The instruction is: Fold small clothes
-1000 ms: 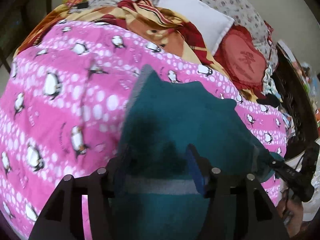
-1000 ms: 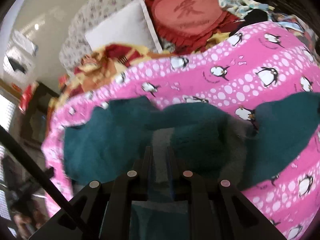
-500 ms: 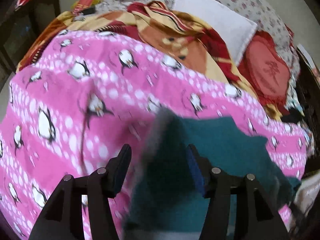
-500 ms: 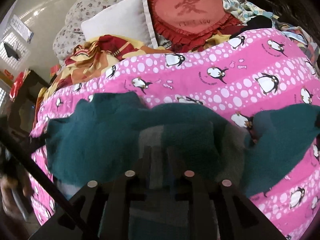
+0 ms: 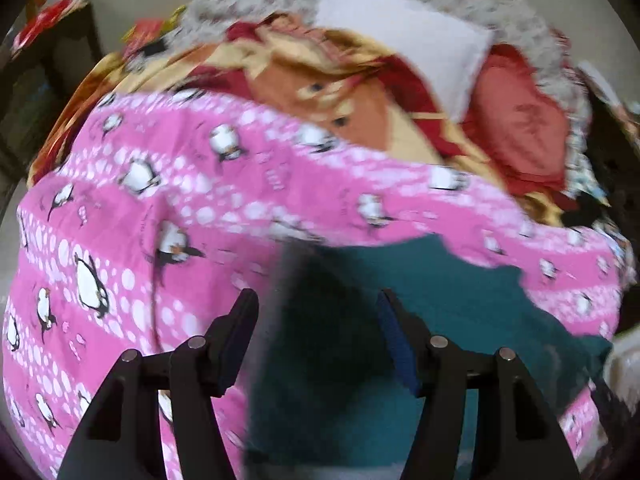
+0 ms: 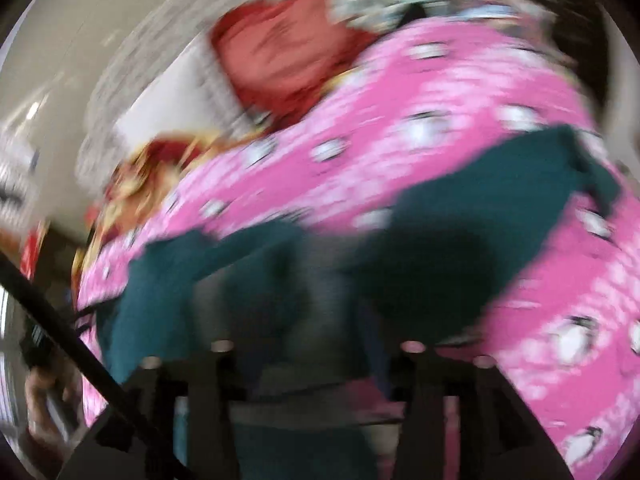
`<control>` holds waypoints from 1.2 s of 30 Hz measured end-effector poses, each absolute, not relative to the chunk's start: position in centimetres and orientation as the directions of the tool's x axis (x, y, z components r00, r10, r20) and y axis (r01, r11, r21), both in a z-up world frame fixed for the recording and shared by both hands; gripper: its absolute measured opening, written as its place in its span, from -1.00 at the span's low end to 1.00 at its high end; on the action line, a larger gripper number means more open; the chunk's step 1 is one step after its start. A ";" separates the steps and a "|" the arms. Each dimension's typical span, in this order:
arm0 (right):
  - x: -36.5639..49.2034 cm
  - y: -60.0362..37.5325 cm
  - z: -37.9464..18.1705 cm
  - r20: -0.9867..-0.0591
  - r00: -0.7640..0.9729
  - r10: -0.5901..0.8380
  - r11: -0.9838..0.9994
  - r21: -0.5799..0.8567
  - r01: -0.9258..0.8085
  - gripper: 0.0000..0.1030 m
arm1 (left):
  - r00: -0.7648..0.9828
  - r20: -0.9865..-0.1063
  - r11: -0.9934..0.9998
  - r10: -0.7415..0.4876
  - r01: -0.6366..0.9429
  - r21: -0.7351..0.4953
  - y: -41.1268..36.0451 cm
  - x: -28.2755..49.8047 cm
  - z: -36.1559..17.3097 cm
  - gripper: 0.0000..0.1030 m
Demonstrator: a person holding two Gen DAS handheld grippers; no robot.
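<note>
The left gripper (image 5: 316, 320) points toward 12 o'clock over the pink blanket (image 5: 120, 208), jaws spread wide and holding nothing — the teal garment (image 5: 460, 300) lies between them, spreading toward 3 o'clock. The right gripper (image 6: 316, 344) is blurred; its grip cannot be told.

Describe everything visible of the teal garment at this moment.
The teal garment looks like soft knit or fleece with a grey band at its near edge. It lies rumpled and spread on the pink penguin blanket, passing between the left gripper's open fingers. In the blurred right wrist view it bunches over the right gripper, grip unclear.
</note>
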State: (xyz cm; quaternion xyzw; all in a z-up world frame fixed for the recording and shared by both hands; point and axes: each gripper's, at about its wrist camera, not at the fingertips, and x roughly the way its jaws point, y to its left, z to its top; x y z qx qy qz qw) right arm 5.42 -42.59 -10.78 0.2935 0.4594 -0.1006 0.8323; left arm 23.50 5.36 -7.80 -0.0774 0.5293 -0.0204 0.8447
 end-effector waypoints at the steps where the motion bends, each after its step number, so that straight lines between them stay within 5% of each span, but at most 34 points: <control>1: 4.6 -44.5 -10.9 -0.834 0.549 0.049 0.795 0.366 0.484 0.05 | 0.440 -0.888 0.986 -0.132 -0.032 -0.162 4.6 23.0 -7.5 0.24; 8: 2.2 -55.0 -11.7 -0.870 0.452 -0.196 0.752 0.163 0.639 0.05 | 0.405 -0.869 0.958 -0.283 0.073 -0.278 -2.0 19.2 -6.7 0.28; 18: 6.0 -61.2 -15.2 -0.890 0.387 -0.242 0.800 0.042 0.598 0.08 | 0.305 -0.895 0.945 -0.325 0.150 -0.292 -8.5 15.7 -9.3 0.35; 20: 6.2 -61.7 -15.5 -0.885 0.412 -0.218 0.822 0.061 0.567 0.07 | 0.288 -0.904 0.948 -0.316 0.140 -0.286 -8.3 15.3 -10.0 0.35; 21: 6.4 -62.0 -15.5 -0.887 0.415 -0.204 0.835 0.064 0.546 -0.16 | 0.279 -0.909 0.950 -0.309 0.130 -0.283 -8.1 15.1 -10.3 0.35; 22: 6.5 -62.1 -15.5 -0.892 0.414 -0.182 0.844 0.075 0.532 -0.63 | 0.275 -0.912 0.952 -0.304 0.122 -0.281 -7.9 15.0 -10.5 0.35; 23: 6.6 -62.4 -15.3 -0.901 0.407 -0.151 0.850 0.092 0.519 -0.80 | 0.272 -0.914 0.953 -0.301 0.115 -0.279 -7.8 14.8 -10.7 0.35; 30: 3.4 -63.2 -10.3 -0.879 0.464 0.110 0.825 0.341 0.451 -0.86 | 0.279 -0.908 0.950 -0.312 0.081 -0.302 -6.2 14.7 -10.1 0.35; 36: 0.3 -58.9 -5.2 -0.732 0.517 0.445 0.675 0.653 0.344 -0.86 | 0.282 -0.900 0.943 -0.334 0.088 -0.322 -5.4 14.7 -9.0 0.35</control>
